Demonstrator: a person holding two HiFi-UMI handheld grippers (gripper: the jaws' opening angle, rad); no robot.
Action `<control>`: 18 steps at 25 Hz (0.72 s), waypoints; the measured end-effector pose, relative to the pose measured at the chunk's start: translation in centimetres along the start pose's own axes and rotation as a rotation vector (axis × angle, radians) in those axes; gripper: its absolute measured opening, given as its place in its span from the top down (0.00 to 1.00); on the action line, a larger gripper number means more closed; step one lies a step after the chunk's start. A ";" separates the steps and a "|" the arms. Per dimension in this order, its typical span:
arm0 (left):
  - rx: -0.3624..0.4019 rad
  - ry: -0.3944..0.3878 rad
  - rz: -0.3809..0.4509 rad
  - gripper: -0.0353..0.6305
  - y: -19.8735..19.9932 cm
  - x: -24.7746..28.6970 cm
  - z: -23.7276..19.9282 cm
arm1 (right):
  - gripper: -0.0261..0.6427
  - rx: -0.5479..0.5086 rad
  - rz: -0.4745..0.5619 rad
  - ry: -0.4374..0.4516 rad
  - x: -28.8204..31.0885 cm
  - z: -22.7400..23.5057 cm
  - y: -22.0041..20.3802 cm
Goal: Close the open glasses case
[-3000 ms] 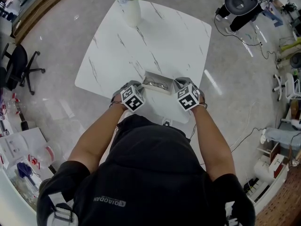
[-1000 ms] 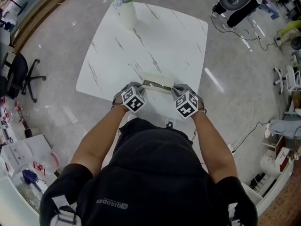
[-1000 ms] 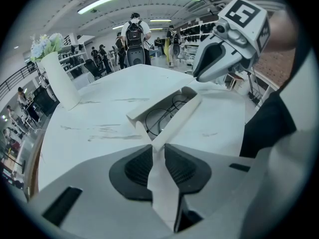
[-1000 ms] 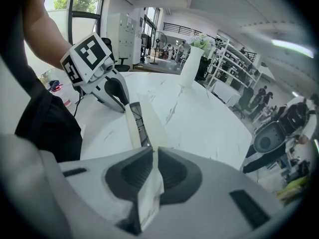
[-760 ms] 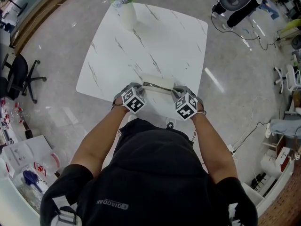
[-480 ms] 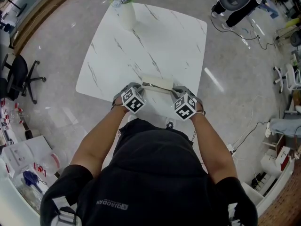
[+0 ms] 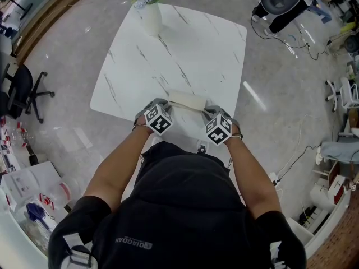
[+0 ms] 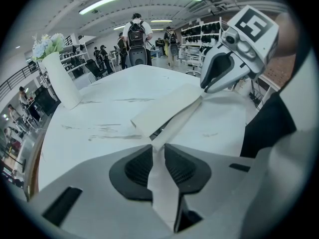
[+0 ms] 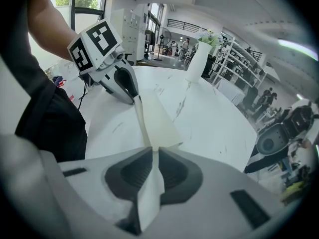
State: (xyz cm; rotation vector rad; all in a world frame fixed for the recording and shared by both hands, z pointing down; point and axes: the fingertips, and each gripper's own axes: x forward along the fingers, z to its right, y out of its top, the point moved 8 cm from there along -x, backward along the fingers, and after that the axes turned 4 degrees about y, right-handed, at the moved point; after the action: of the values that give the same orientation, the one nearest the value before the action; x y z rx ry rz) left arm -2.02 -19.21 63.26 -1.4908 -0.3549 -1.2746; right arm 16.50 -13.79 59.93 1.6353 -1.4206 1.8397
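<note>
The cream glasses case (image 7: 187,101) lies at the near edge of the white marble table (image 7: 185,43), its lid folded almost flat over the body. My left gripper (image 7: 166,111) is shut on the case's left end flap, seen between its pads (image 8: 158,156). My right gripper (image 7: 205,114) is shut on the right end flap (image 9: 152,156). In the left gripper view a thin dark gap still shows under the lid (image 8: 167,108). The right gripper view shows the case (image 9: 154,116) stretched between both grippers, nearly folded shut.
A white vase with pale flowers (image 7: 151,7) stands at the table's far corner. An office chair (image 7: 22,86) is on the floor to the left, a black machine with cables (image 7: 286,4) at the upper right. Shelves and several people show in the gripper views.
The lid has come down: three seconds ago the case stood open with glasses showing inside; now it is folded nearly flat. My right gripper has shifted slightly left and nearer.
</note>
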 end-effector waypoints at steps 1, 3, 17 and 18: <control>-0.001 -0.005 -0.002 0.83 0.0 0.0 0.0 | 0.92 0.000 -0.004 0.002 0.1 -0.1 0.0; -0.002 -0.010 -0.004 0.83 0.0 0.1 0.1 | 0.92 -0.001 -0.010 0.006 0.2 -0.2 -0.1; 0.015 -0.008 -0.006 0.83 -0.2 -0.1 0.0 | 0.92 0.002 -0.023 0.016 1.0 -0.7 -0.5; 0.016 -0.006 -0.004 0.83 -0.2 -0.1 0.0 | 0.92 0.001 -0.023 0.016 0.9 -0.6 -0.5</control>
State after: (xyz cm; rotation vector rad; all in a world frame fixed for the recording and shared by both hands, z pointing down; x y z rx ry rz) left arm -2.23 -19.06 63.28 -1.4812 -0.3714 -1.2684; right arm 16.19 -13.40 61.06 1.6272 -1.3888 1.8373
